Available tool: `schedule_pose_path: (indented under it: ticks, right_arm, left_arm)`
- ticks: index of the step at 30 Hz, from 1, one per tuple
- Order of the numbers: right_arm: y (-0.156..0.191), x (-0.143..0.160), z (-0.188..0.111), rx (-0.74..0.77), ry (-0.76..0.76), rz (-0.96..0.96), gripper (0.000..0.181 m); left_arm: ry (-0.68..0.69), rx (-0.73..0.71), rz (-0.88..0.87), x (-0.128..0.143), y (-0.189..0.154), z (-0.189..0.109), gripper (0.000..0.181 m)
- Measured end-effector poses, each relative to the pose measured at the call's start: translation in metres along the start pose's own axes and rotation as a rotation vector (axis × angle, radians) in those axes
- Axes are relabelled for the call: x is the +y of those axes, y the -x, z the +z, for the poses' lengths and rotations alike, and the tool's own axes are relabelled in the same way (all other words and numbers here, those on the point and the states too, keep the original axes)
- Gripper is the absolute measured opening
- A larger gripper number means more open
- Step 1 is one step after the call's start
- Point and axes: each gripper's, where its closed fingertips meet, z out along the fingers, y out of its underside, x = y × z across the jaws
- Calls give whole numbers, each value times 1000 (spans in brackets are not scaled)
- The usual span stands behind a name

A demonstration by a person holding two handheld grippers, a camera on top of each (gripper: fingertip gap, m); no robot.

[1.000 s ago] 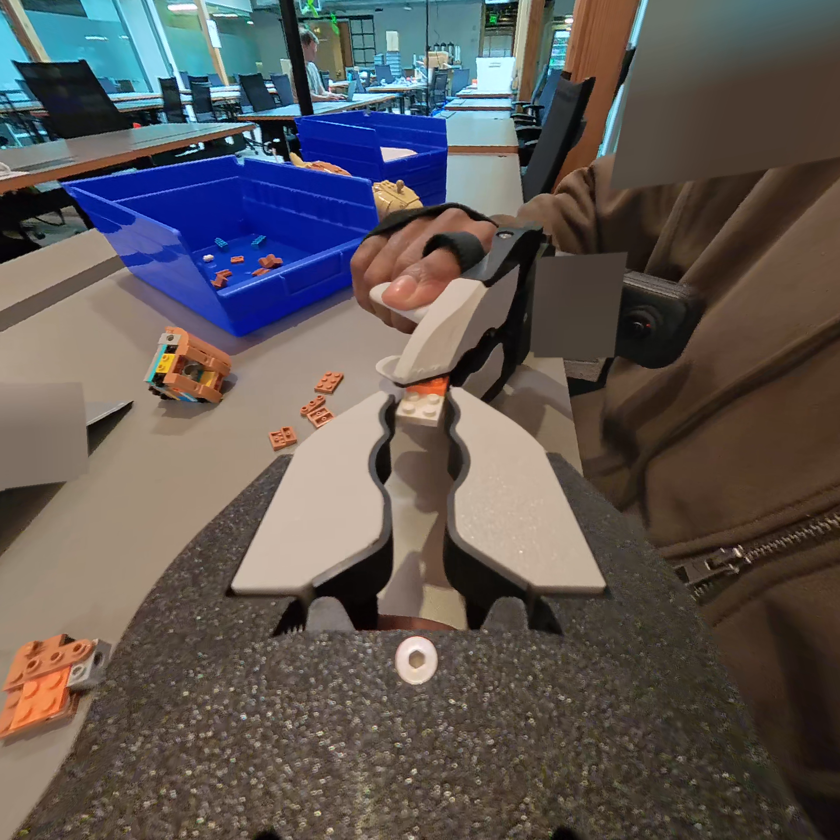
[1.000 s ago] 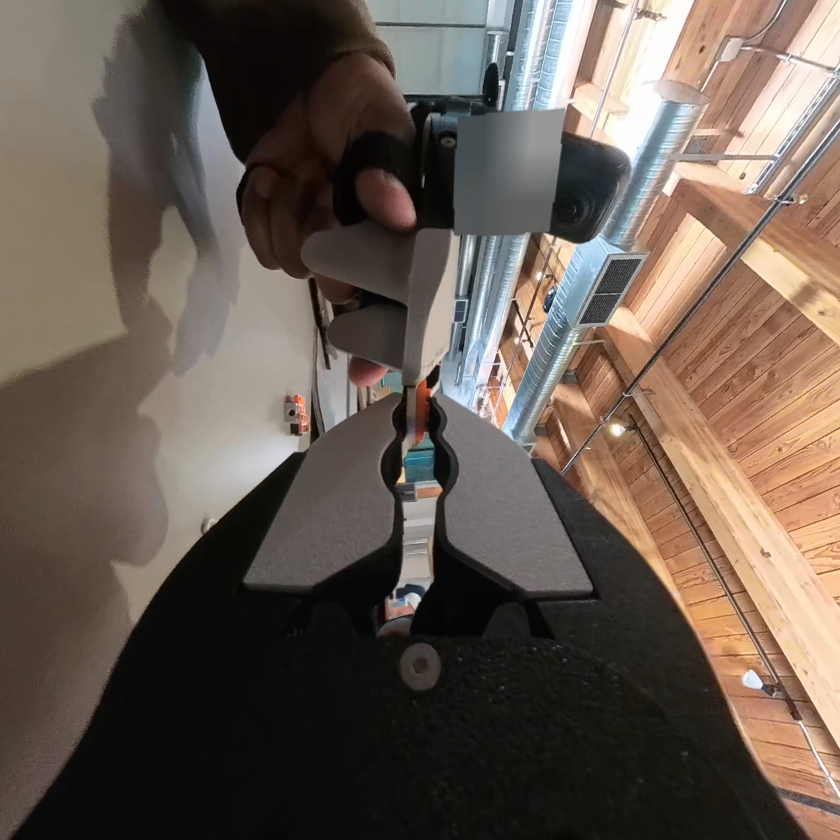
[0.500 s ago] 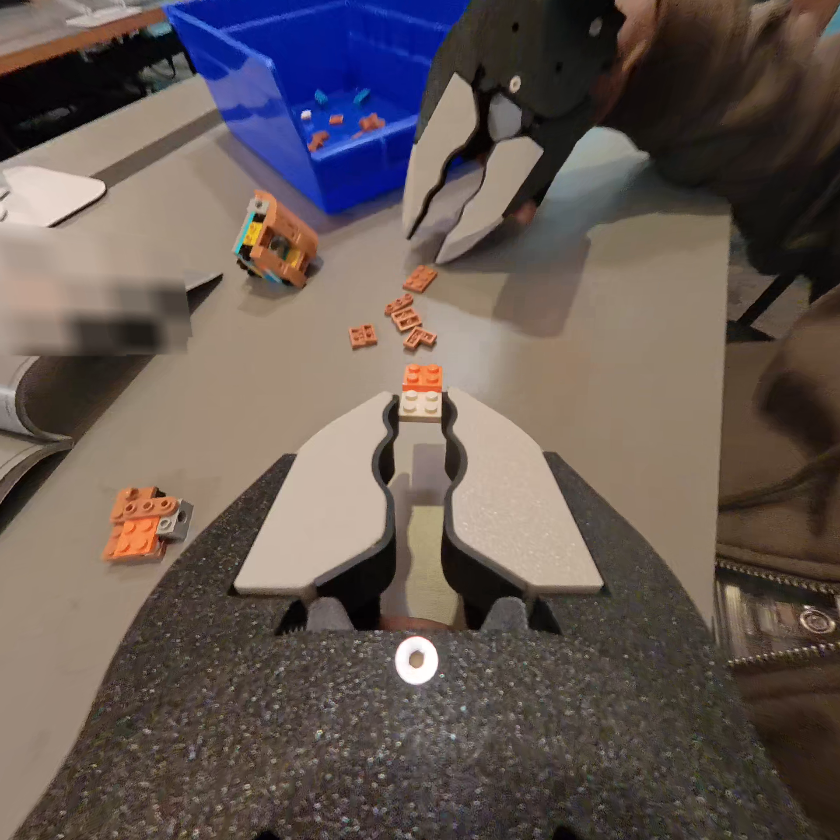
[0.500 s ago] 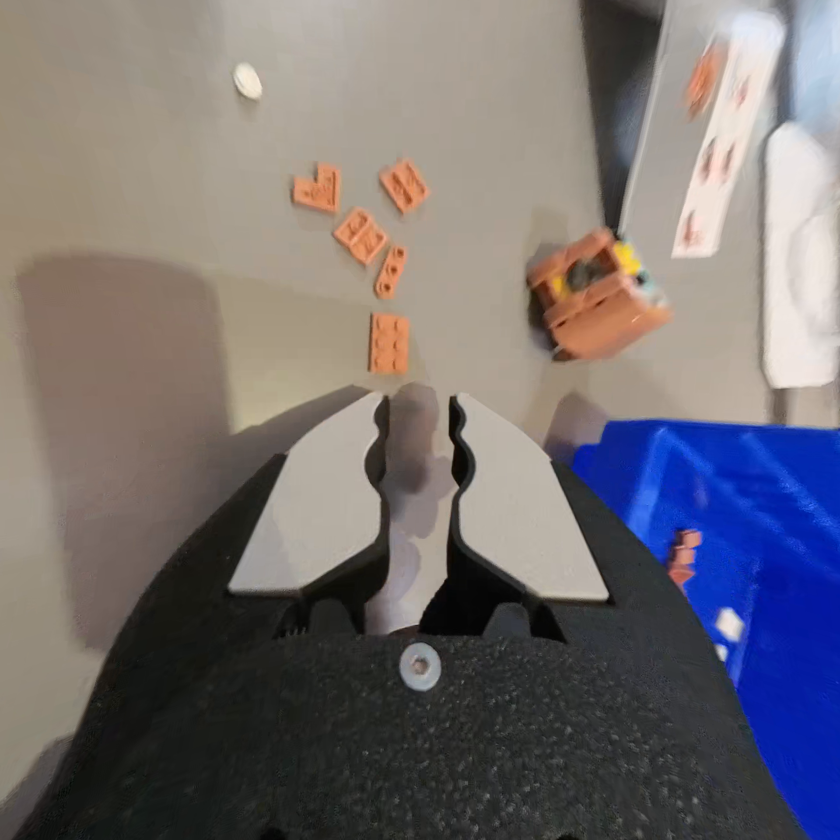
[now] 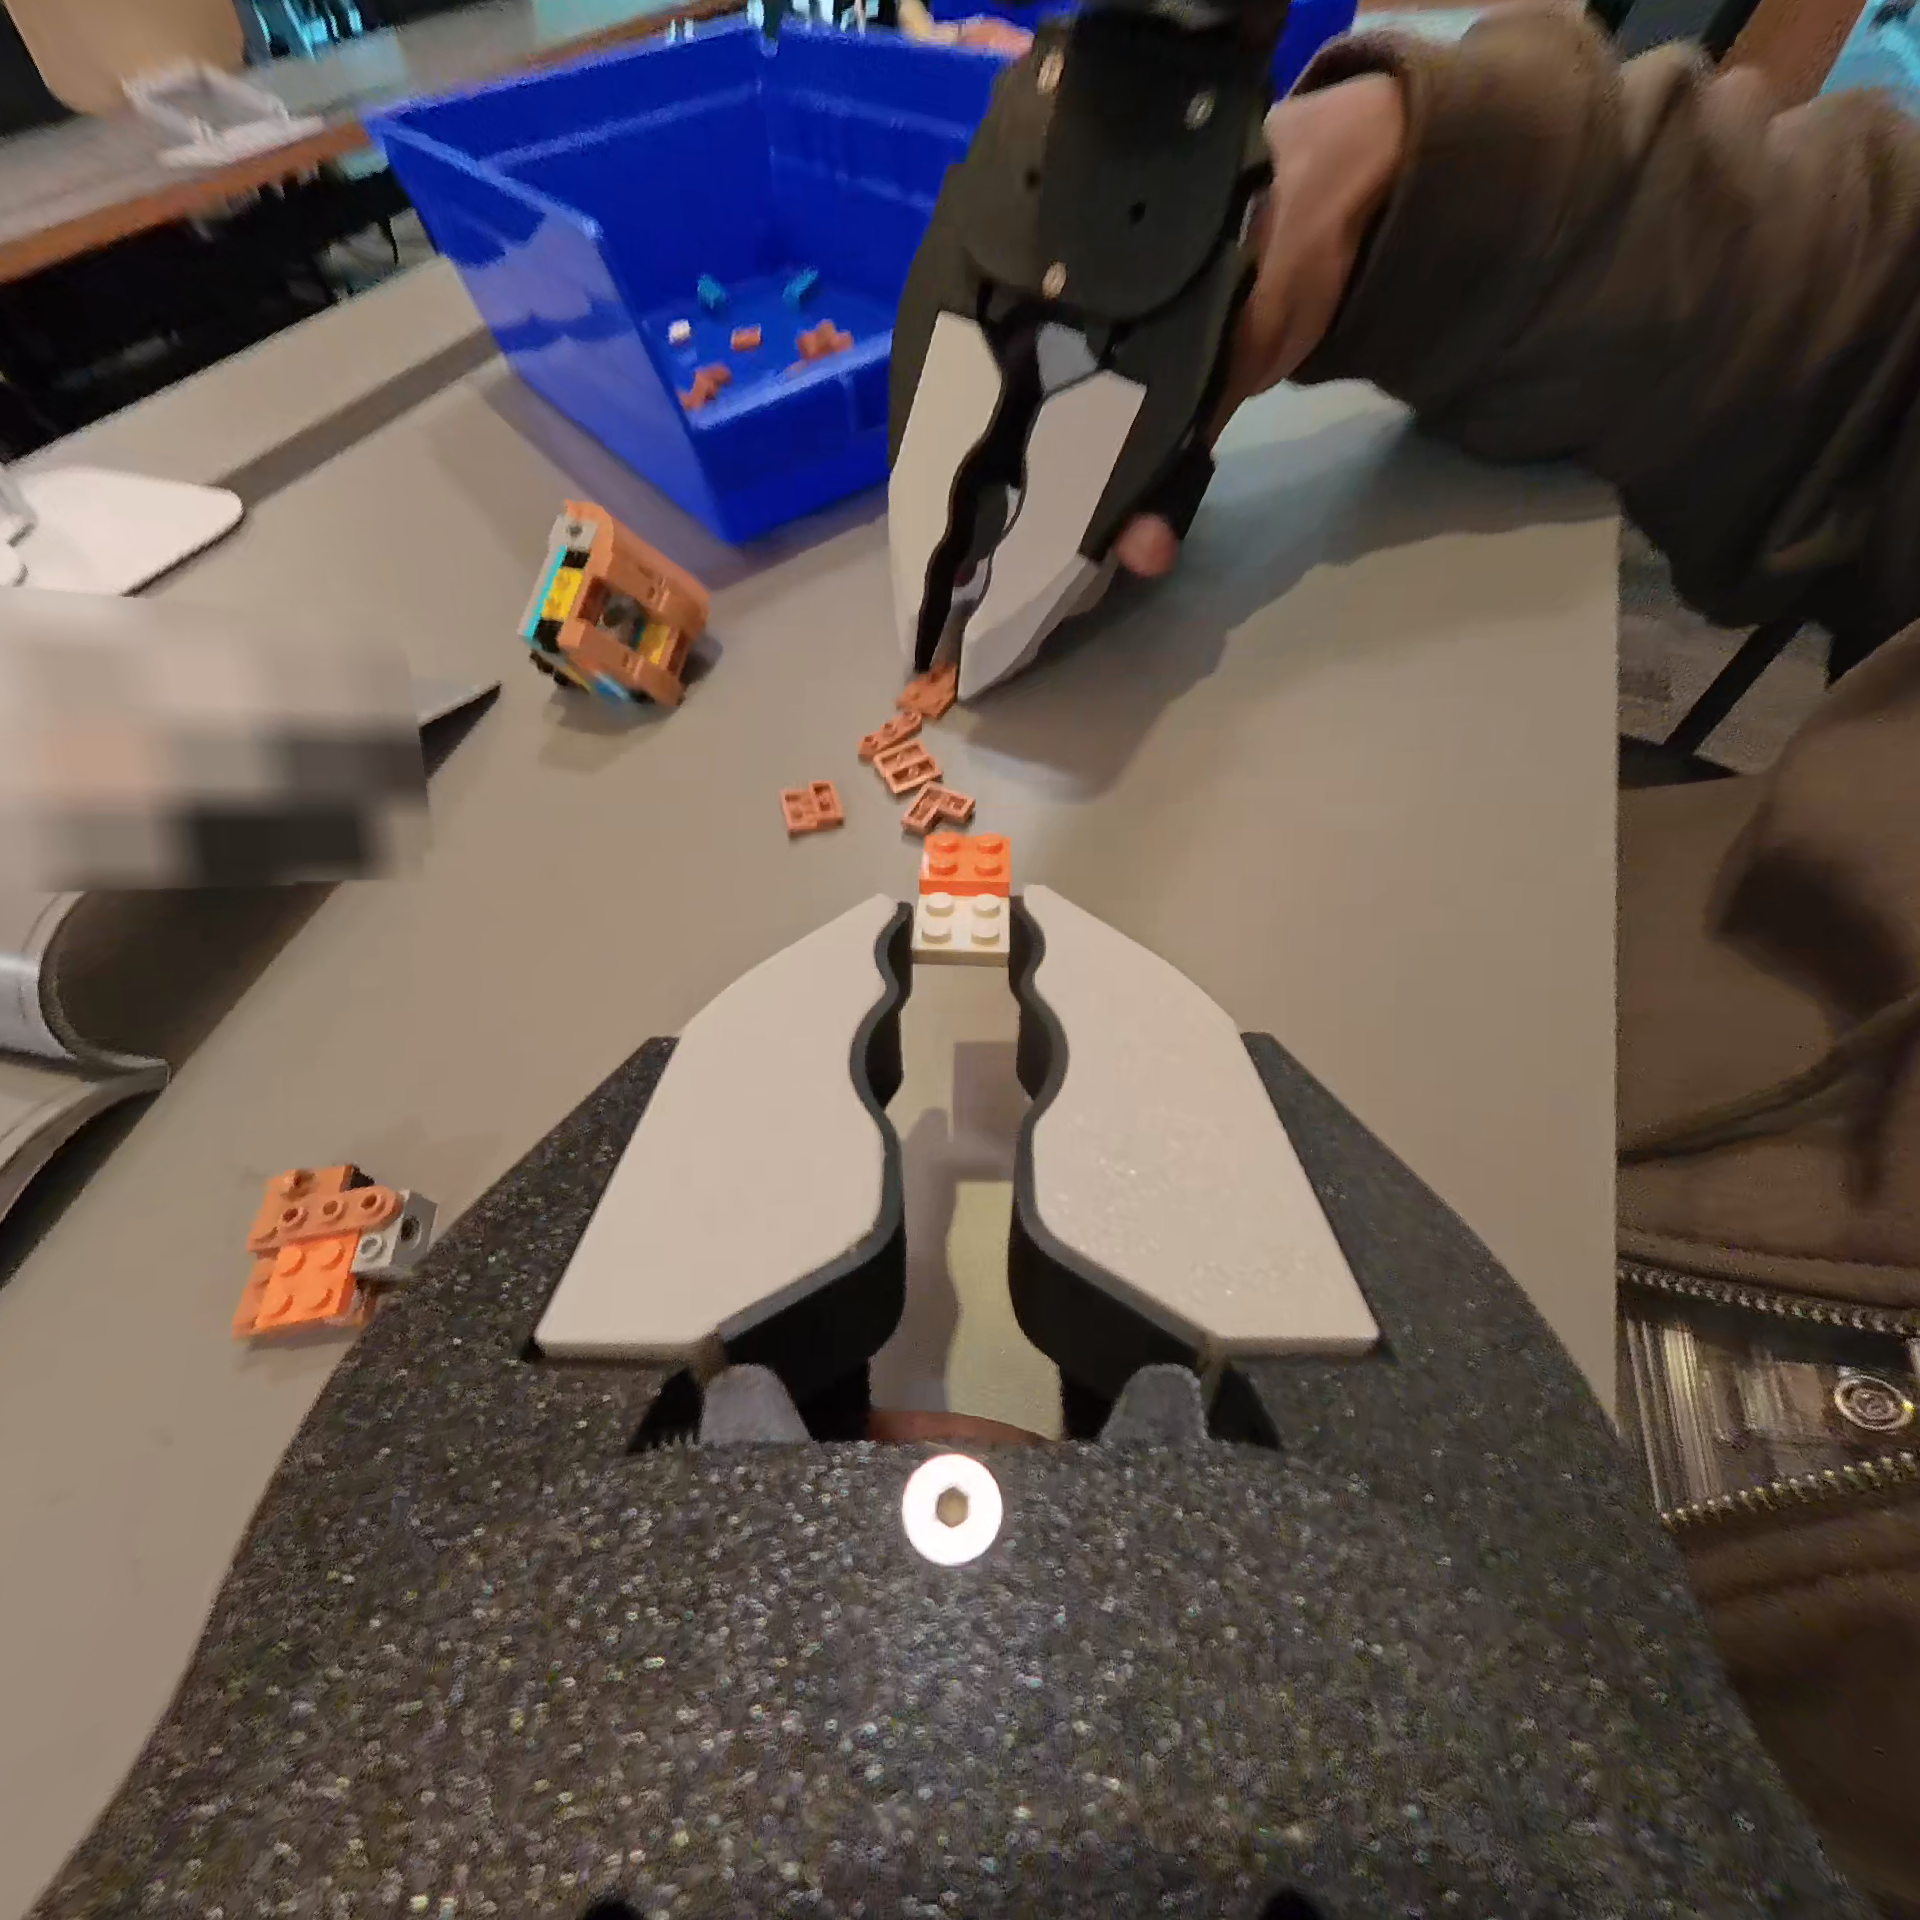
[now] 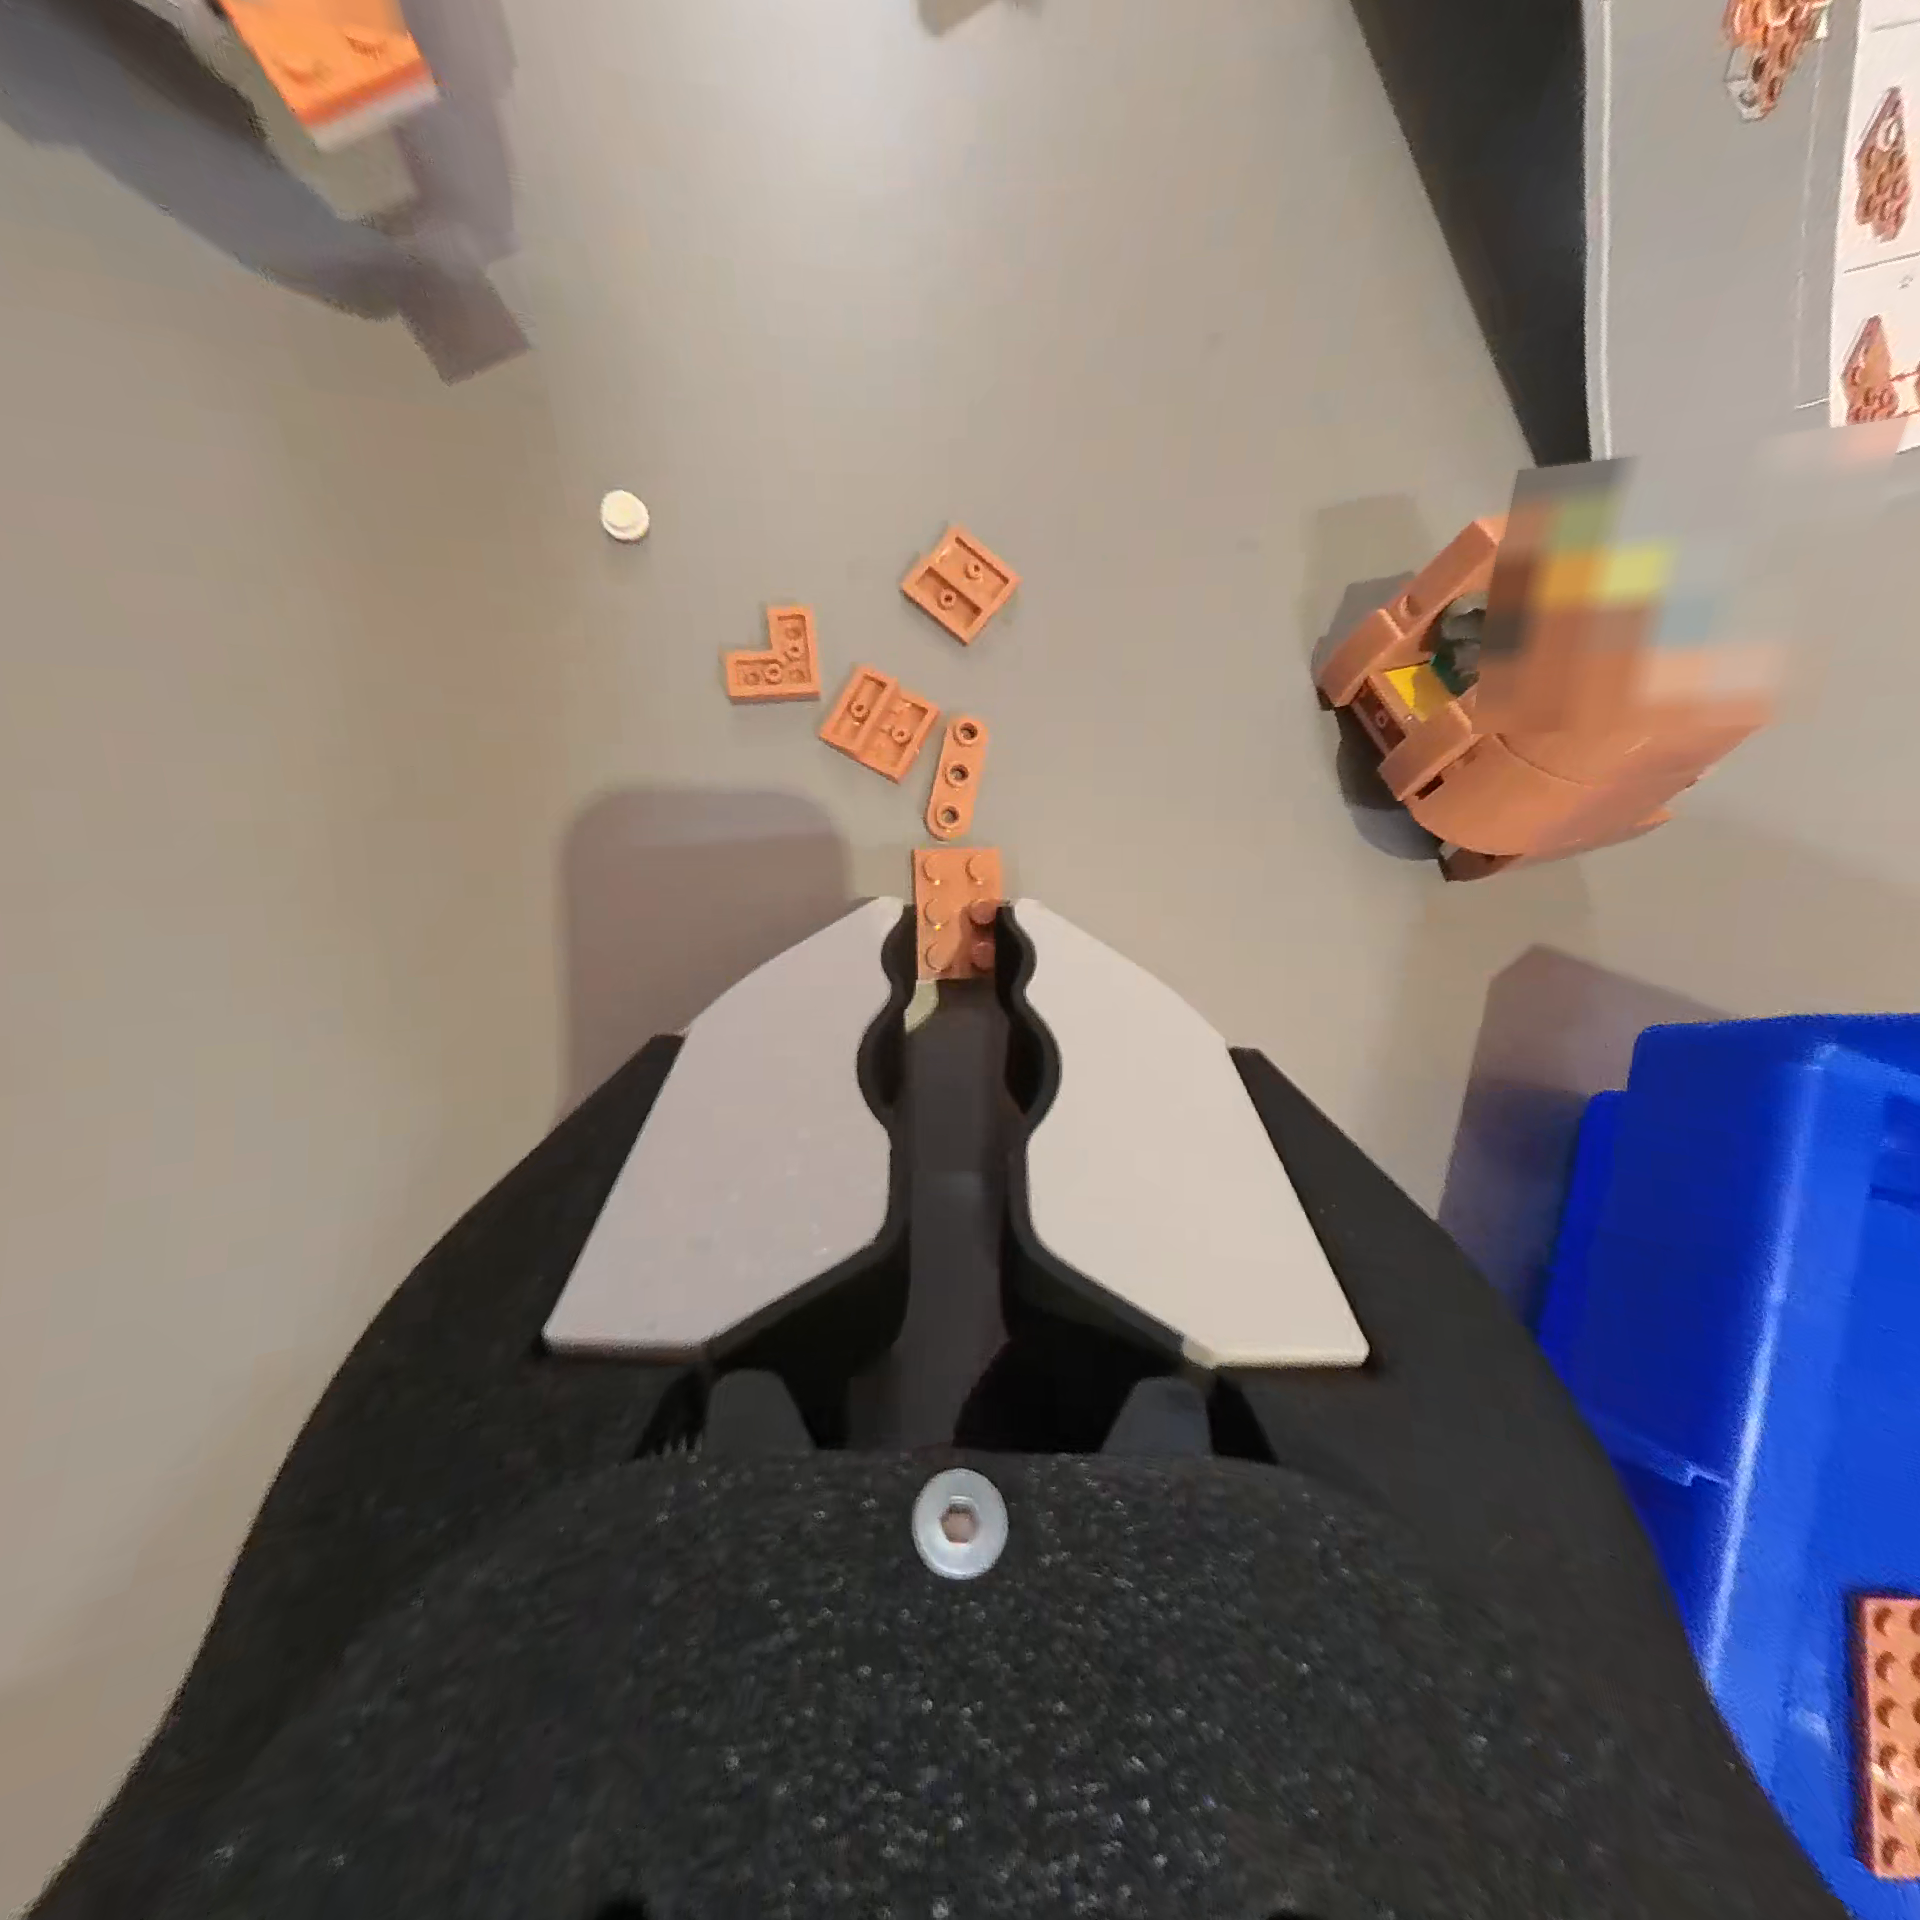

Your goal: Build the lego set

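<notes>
My left tool point(image 5: 961, 925) is pinching a small stack, an orange brick on a tan brick point(image 5: 962, 906), by its near end only, so most of it sticks out past the tips over the grey bench point(image 5: 1299, 831); I judge that any twist could lever it out of the grip. My right tool point(image 6: 954, 935) is down at the bench with its tips closing on a brown plate point(image 6: 956, 904) at the near end of a loose scatter of brown plates point(image 6: 883, 675). I can't tell whether it is truly gripped or only straddled. The plate is thin and lies flat, so I expect the tips could skid over it or flick it away. The rounded three-hole plate point(image 6: 958, 774) lies just beyond it and could get nudged or dragged along. The partly built brown model point(image 5: 613, 603) stands well to the left, beside the blue bin point(image 5: 582, 312), clear of both tools.
</notes>
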Motion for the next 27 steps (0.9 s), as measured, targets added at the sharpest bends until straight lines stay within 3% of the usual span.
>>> schedule_pose_path:
  ticks: [4, 6, 9, 14, 20, 27]
  right_arm:
    - [4, -13, -6, 7, -48, -11, 13]
    - [11, -34, -17, 2, -141, -54, 0]
    - [26, -65, -33, 0, -270, -129, 0]
    - [20, -61, -24, 97, -194, -207, 0]
    - [58, -89, -17, -75, -367, -262, 33]
    - [93, -110, -17, -258, -470, -228, 38]
  left_arm:
    - [-88, 6, 19, -13, -2, -6, 17]
    - [-116, 33, -3, -17, -5, -8, 18]
    - [-122, 67, -29, -17, -8, -7, 17]
    - [-90, 59, -51, -12, -5, -5, 17]
    - [-117, 112, 0, -16, -17, -6, 17]
    - [-153, 145, 71, -21, -28, -7, 17]
